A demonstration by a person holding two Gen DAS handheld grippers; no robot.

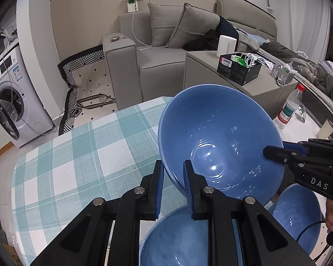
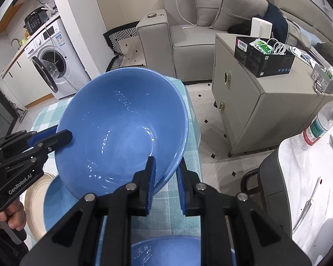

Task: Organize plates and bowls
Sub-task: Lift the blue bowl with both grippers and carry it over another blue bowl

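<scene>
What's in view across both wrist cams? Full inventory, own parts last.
large bowl: 1, blue, held tilted above the table, rim pinched on two sides
smaller bowls: at least 2, blue, on the table under the large bowl
plate: 1, cream, under a blue bowl
tablecloth: 1, teal-white check, on the table
water bottle: 1, clear, red cap, on white side table
knife: 1, on white side table
black box: 1, on grey cabinet
sofa: 1, grey, two cushions
washing machine: 1, white, door open
left gripper: fingers shut on bowl rim
right gripper: fingers shut on opposite rim
hand: on left gripper's handle
</scene>
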